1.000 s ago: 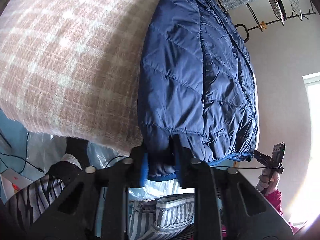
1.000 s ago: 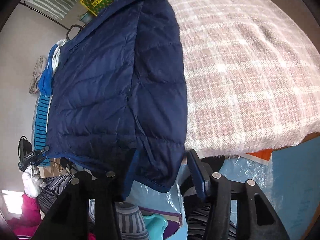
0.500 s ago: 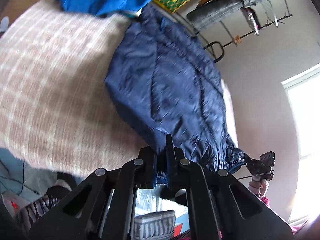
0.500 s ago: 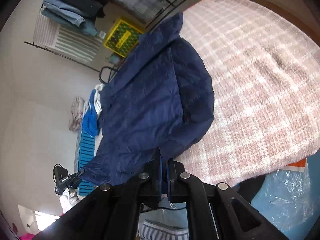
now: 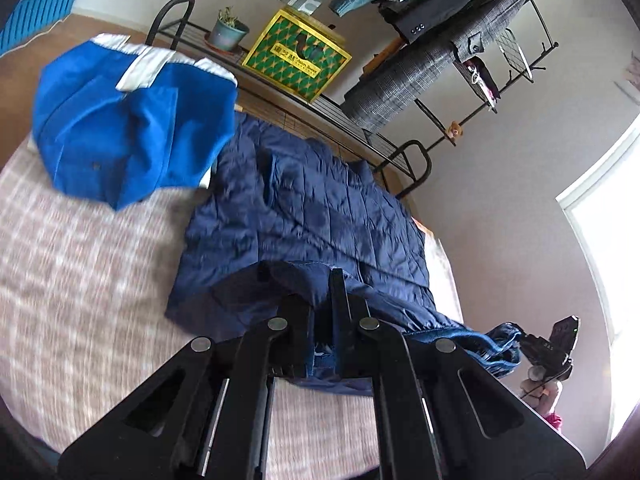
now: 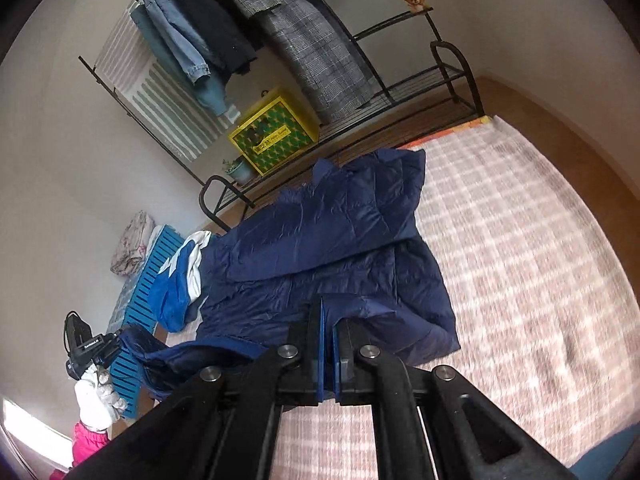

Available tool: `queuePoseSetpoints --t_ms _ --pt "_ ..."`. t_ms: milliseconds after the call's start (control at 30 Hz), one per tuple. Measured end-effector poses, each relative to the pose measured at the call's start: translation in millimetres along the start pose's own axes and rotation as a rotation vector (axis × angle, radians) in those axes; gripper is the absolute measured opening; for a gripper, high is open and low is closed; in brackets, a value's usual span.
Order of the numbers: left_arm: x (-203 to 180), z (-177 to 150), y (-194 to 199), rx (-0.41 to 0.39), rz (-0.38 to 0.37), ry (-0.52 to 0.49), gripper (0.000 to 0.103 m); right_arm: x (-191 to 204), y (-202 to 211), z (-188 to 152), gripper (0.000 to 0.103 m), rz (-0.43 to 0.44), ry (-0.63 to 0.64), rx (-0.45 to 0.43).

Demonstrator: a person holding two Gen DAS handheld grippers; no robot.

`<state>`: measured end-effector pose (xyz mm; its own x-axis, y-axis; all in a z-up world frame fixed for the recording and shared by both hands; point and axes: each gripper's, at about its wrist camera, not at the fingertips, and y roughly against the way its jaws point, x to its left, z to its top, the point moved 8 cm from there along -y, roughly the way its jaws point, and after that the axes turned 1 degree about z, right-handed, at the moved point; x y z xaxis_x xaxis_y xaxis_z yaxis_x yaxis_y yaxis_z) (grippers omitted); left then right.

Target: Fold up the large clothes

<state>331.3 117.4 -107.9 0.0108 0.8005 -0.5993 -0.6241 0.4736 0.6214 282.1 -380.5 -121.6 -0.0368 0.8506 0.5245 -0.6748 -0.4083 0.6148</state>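
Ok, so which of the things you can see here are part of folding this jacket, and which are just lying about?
Part of the job:
- navy quilted jacket
- left gripper, shut on its hem
- right gripper, shut on its hem
- checked bedspread under it

Lying about:
- blue and white garment
- yellow box
- clothes rack
- potted plant
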Motion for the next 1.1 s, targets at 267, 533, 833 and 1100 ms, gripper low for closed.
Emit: queuePoseSetpoints --t_ms 267,533,833,1100 --pt "-2.9 74.1 -54.2 -0.047 0.038 -0.033 0.003 -1.9 -47.3 76.7 0.0 -0.082 0.045 -0.025" --pt "-12.0 151.2 -125.1 -0.086 0.1 -0.066 0.003 -8.6 -111.8 156.4 0.0 -0.173 0.093 -0.051" --pt "-1.4 211.3 -226.1 -0.114 0.197 -0.054 0.003 -32.3 -199.4 218.9 0.0 -0.261 0.116 -0.049" --pt "30.6 226.8 -290.2 -0.104 0.281 -0.042 0.003 -59.8 -277.9 235.4 0.0 -0.318 0.117 -0.013"
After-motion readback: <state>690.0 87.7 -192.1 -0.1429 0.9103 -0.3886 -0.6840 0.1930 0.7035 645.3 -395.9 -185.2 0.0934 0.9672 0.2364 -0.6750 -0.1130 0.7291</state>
